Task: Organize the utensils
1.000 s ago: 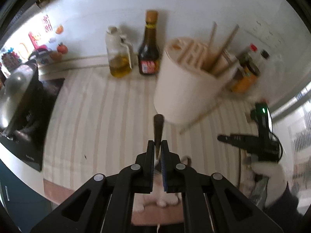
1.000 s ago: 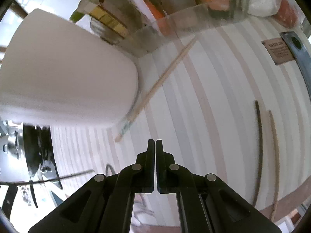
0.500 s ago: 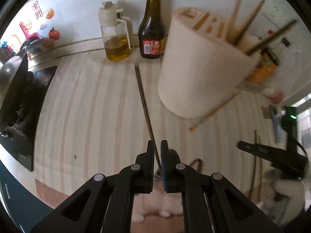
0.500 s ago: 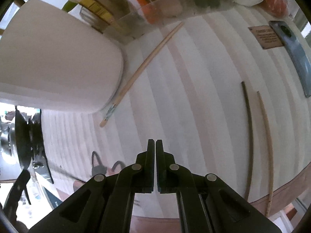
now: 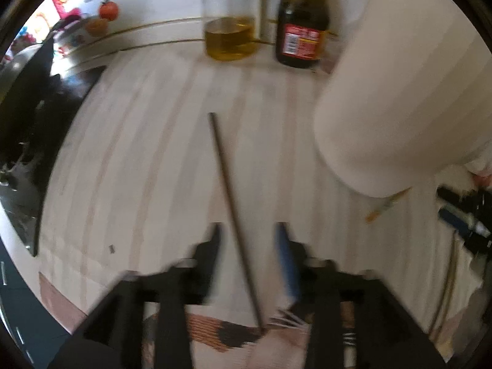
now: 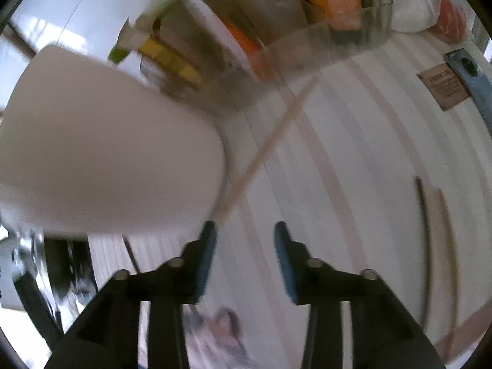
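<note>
Dark and thin, the chopstick (image 5: pixel 229 193) lies flat on the striped tabletop (image 5: pixel 138 160) right between your left tongs (image 5: pixel 247 233), its long axis running straight ahead, away from them, toward the oil jug (image 5: pixel 230 35) — those jaws are opening and no pad touches it. Your right tongs (image 6: pixel 244 230) are opening too with nothing between them; the pale chopstick (image 6: pixel 264 156) slants away up-right from just beside their left finger, along the white holder (image 6: pixel 107 153) — that, I'd judge, is the nearer pick.

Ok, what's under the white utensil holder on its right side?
A light wooden chopstick runs beside the white utensil holder and its painted tip pokes out at the base; how far underneath it goes is hidden.
</note>
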Available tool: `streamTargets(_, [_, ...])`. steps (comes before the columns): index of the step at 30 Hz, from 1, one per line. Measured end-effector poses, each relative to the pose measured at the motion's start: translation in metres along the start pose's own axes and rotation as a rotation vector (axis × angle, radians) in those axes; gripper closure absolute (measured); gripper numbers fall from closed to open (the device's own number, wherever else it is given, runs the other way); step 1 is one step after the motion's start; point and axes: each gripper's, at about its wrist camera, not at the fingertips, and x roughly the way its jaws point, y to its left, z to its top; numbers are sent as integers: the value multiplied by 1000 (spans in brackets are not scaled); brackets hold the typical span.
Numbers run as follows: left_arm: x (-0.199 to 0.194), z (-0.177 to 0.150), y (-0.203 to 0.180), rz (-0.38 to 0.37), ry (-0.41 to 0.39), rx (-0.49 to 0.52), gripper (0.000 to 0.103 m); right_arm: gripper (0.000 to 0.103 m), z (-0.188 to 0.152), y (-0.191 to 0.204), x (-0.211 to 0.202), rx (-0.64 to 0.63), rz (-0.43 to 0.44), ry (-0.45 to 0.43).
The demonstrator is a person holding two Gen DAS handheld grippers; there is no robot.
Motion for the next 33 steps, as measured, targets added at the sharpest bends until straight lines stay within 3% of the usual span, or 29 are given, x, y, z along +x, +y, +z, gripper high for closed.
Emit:
streamTargets(1, [0, -2, 3, 17, -13, -6, 44, 58, 6, 0, 4, 31, -20, -30])
streamTargets(4, [5, -5, 13, 63, -29, -33, 44, 58, 22, -3, 16, 100, -89, -92])
streamTargets(8, [15, -3, 25, 90, -17, -74, 44, 59, 38, -3, 33, 121, -186, -103])
streamTargets(14, [24, -2, 25, 97, -8, -71, 44, 81, 51, 4, 38, 88, -312, -156])
streamTargets(17, [27, -1, 25, 97, 2, -61, 44, 85, 55, 10, 42, 54, -343, -147])
streamTargets(21, [28, -2, 24, 97, 10, -51, 44, 103, 58, 29, 50, -54, -407, -113])
streamTargets(27, [28, -3, 22, 84, 17, -37, 44, 103, 39, 20, 51, -222, -468, -13])
streamTargets(29, [27, -3, 22, 76, 19, -39, 44, 103, 32, 10, 45, -204, -406, 25])
streamTargets(32, [22, -3, 23, 93, 1, -42, 44, 99, 27, -4, 29, -84, -166, 43])
streamTargets(33, [21, -4, 23, 104, -7, -41, 44, 93, 23, -3, 25, -77, -142, 25])
